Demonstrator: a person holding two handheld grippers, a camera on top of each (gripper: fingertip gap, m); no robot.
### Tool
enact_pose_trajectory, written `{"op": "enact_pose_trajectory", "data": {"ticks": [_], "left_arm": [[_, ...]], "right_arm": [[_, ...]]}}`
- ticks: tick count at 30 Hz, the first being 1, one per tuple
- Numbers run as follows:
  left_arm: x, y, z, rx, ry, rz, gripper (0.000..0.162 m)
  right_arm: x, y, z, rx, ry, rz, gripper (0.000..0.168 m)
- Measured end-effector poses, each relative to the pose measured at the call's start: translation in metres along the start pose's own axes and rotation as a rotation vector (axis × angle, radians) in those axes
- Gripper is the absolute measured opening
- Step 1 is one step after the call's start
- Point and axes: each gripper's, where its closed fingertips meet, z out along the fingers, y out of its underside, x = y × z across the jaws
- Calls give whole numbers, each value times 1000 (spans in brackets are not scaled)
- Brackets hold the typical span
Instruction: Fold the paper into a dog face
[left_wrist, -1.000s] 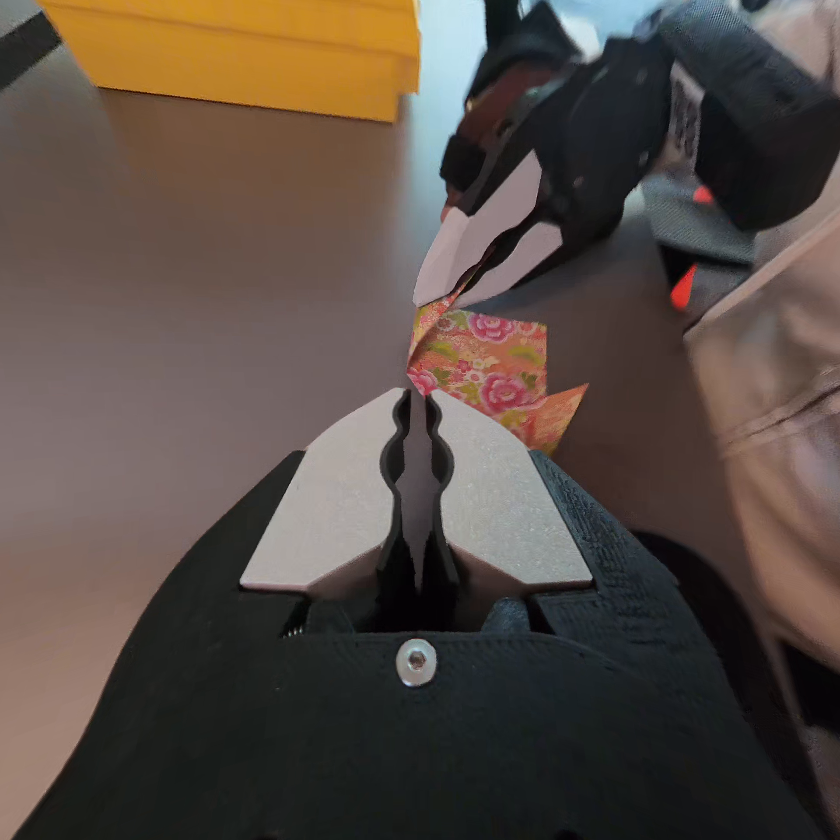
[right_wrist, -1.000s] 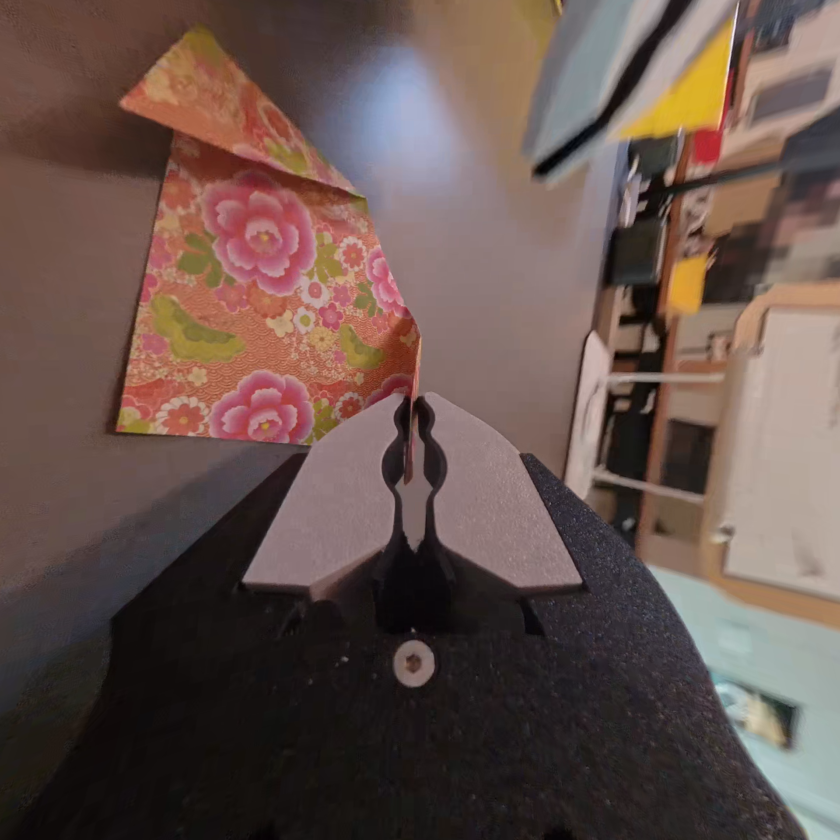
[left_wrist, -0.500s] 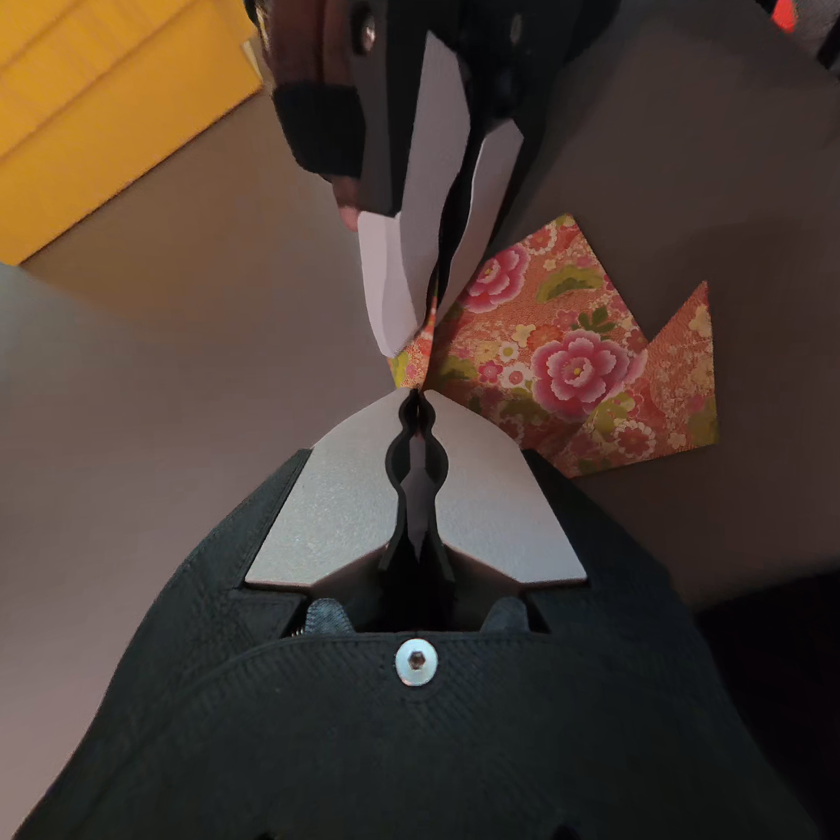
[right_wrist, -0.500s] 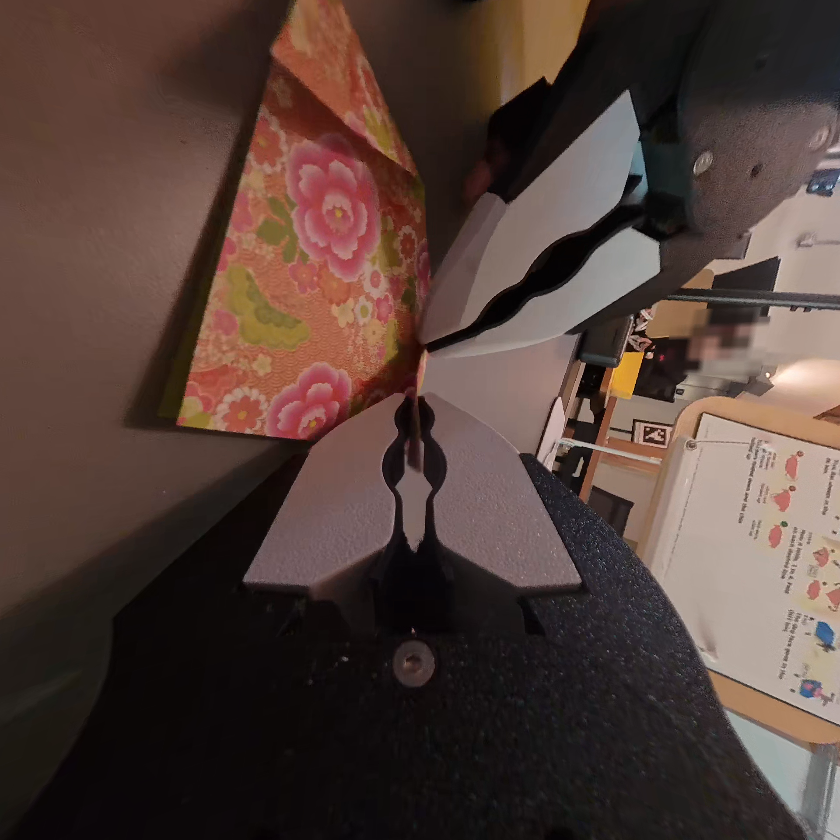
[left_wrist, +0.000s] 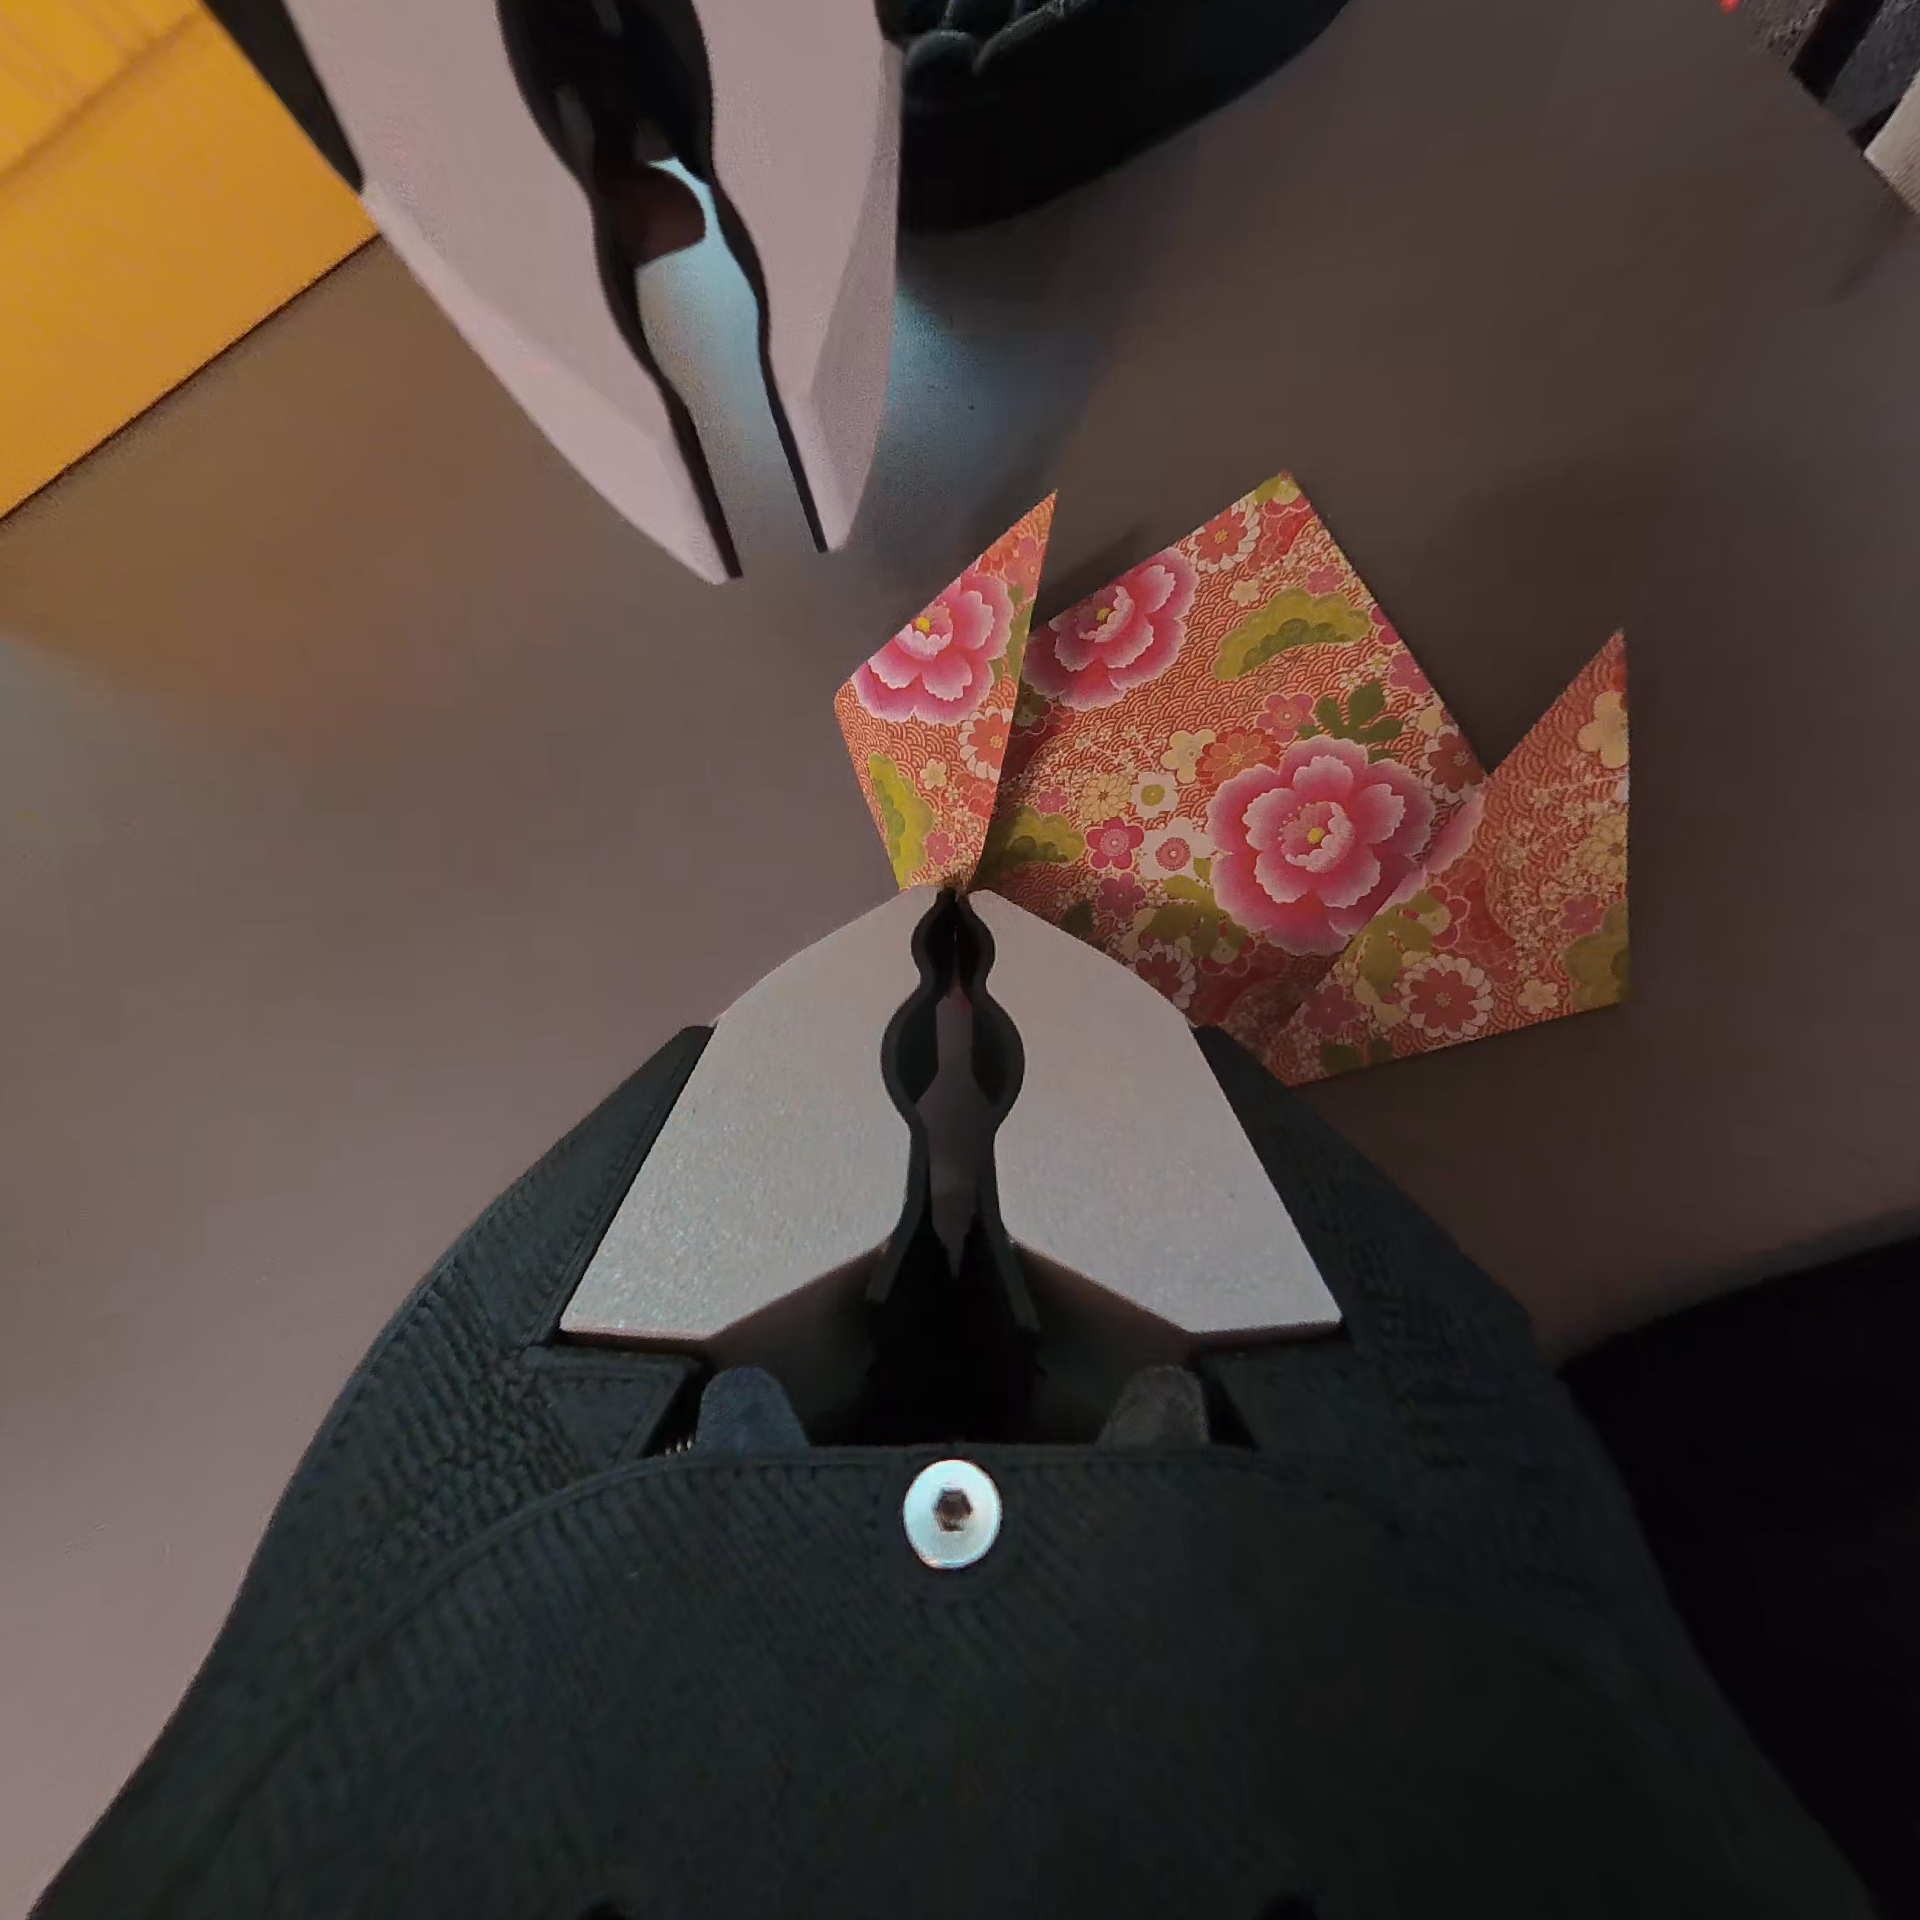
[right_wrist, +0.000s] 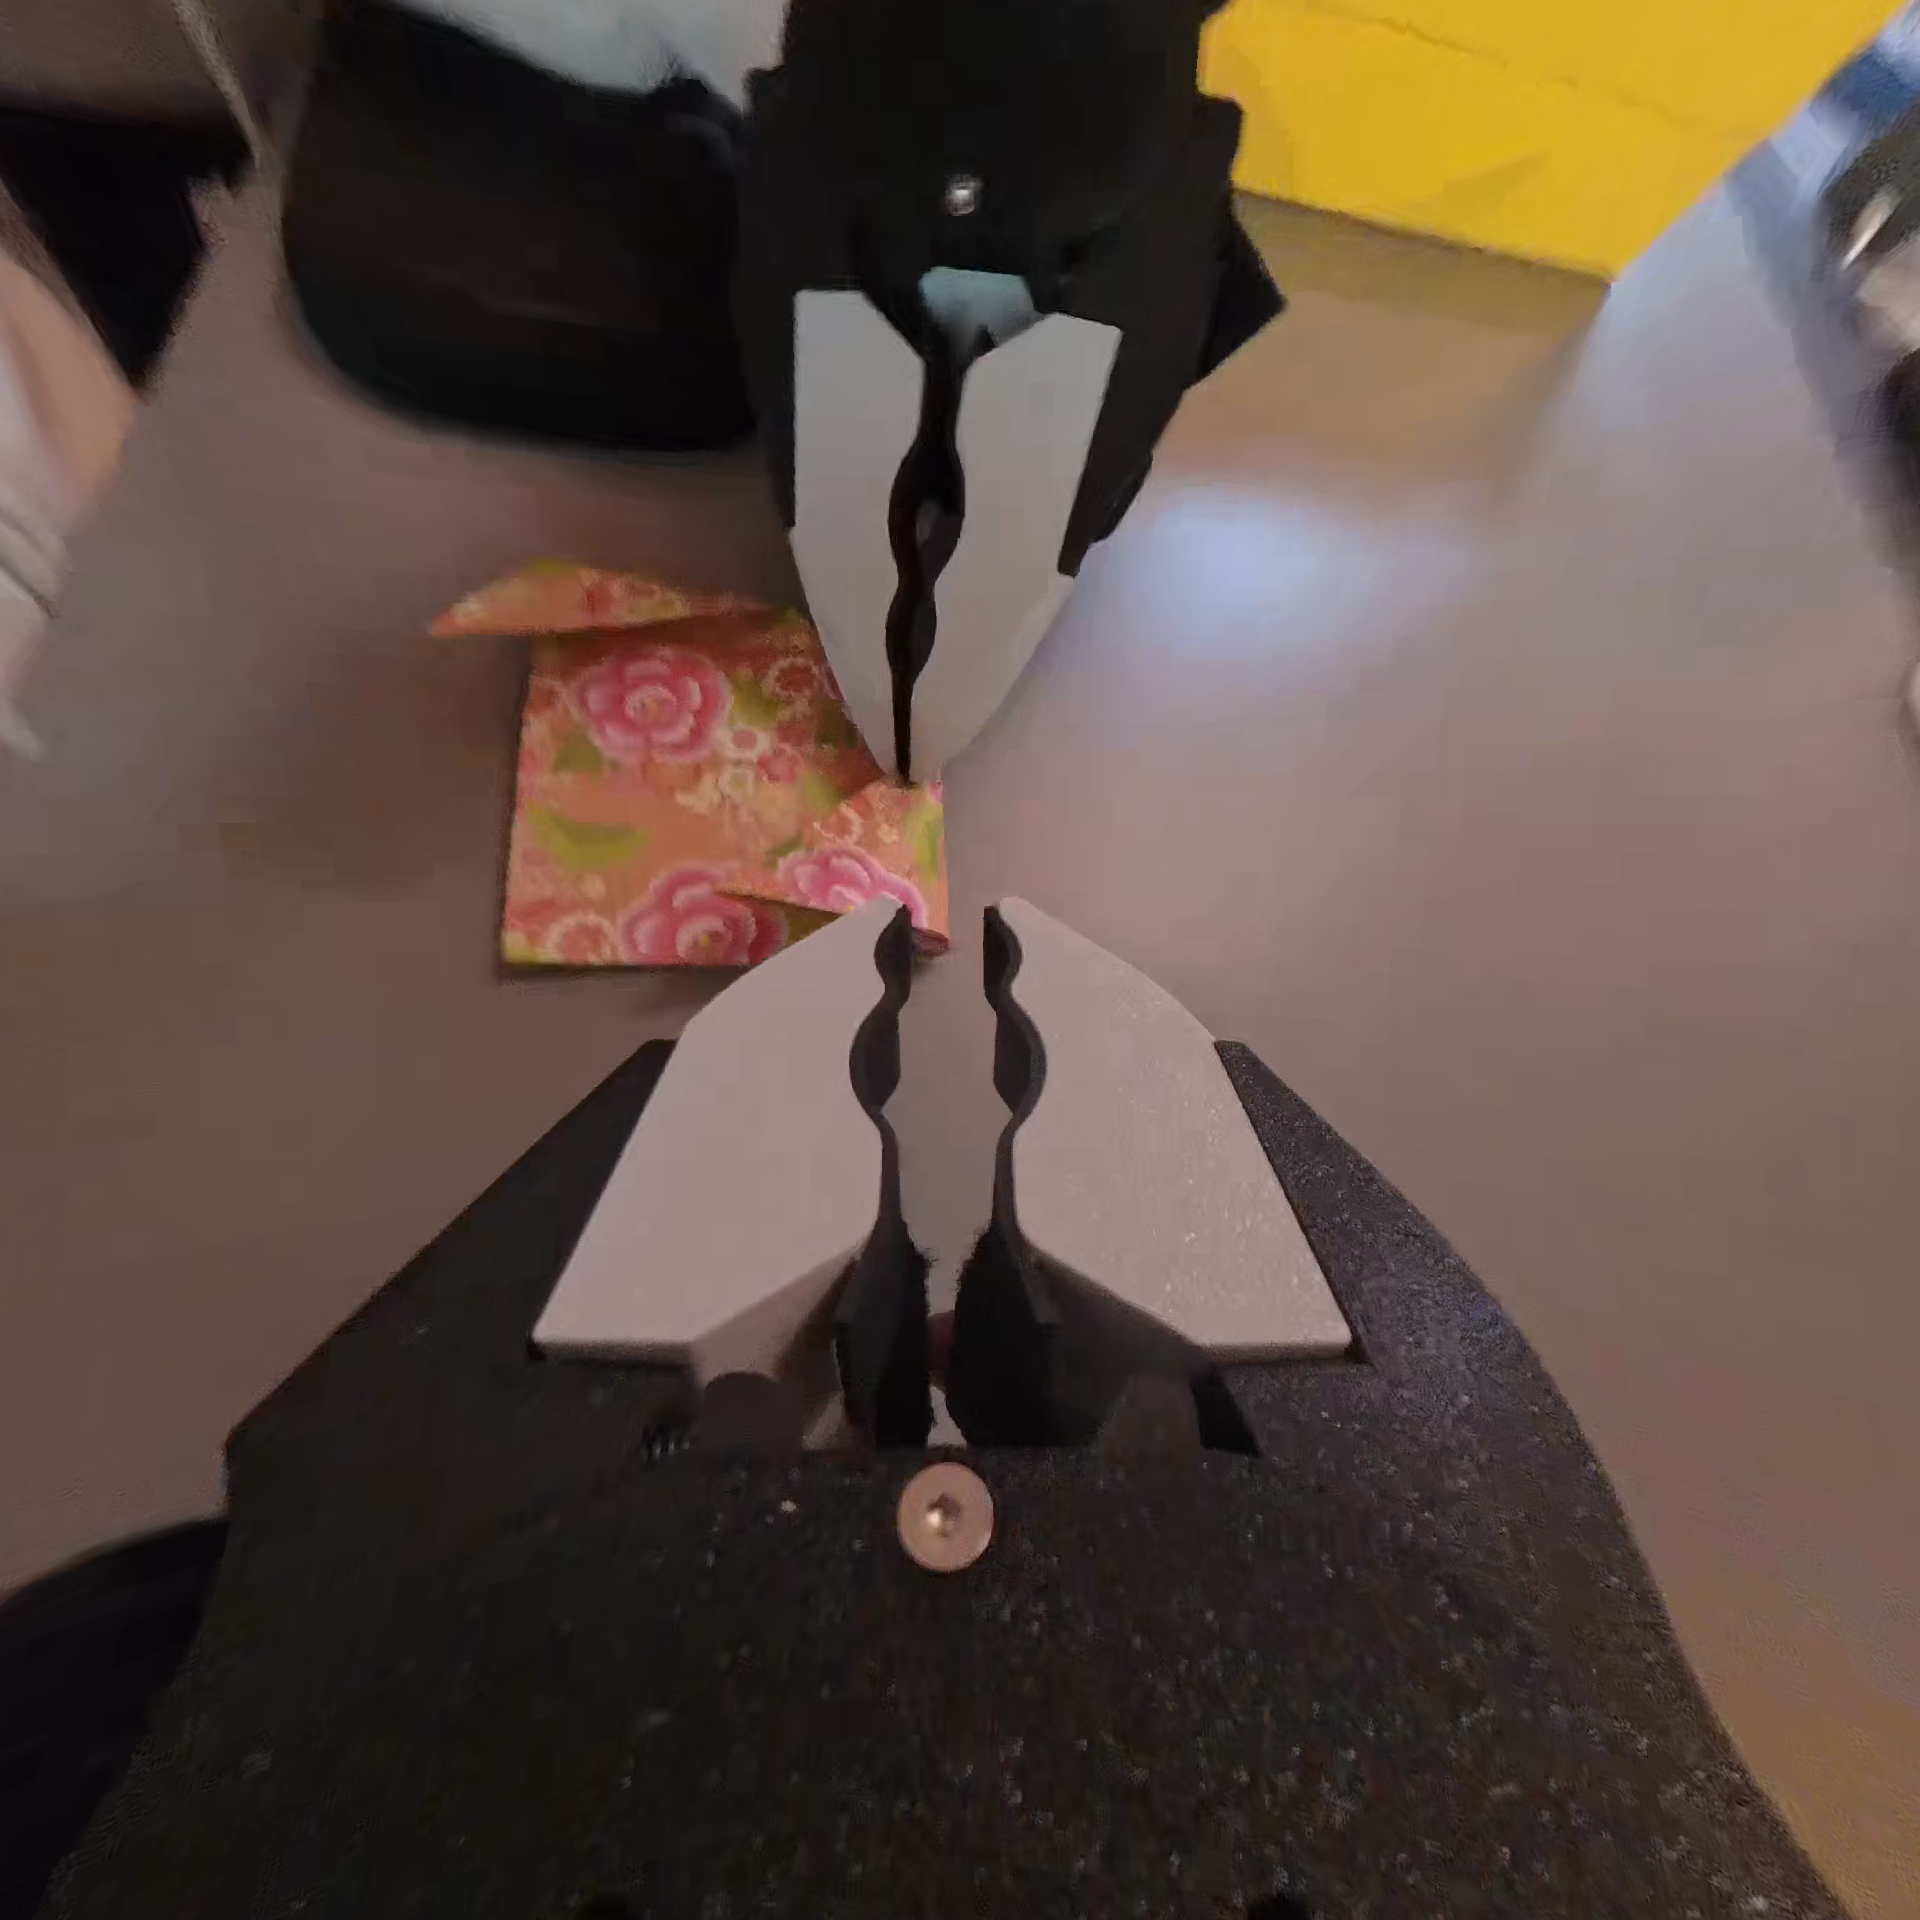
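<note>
While your left tongs (left_wrist: 951, 906) pinch near corner of floral orange folded paper (left_wrist: 1247, 800) on brown desk (left_wrist: 416, 831), right tongs (right_wrist: 945, 914), spread, flank upright flap; paper lies left of them.

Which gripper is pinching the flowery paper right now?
The left gripper. Its jaws are shut on a corner of the flowery paper. The right gripper has its jaws apart and holds nothing.
</note>
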Motion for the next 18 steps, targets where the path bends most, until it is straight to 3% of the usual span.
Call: {"op": "enact_pose_trajectory", "data": {"ticks": [4,8,11,14,18], "left_arm": [[0,0,0,-11,-9,4,0],[0,0,0,-21,-23,20,0],[0,0,0,-55,-28,52,0],[0,-1,1,-84,-32,67,0],[0,-1,1,-105,-31,86,0]], "right_arm": [[-10,14,11,-106,-151,373,44],[-1,0,6,25,-172,673,43],[0,-2,5,-30,-102,572,37],[-20,-12,14,-80,-140,401,32],[-27,10,28,-244,-104,227,26]]}}
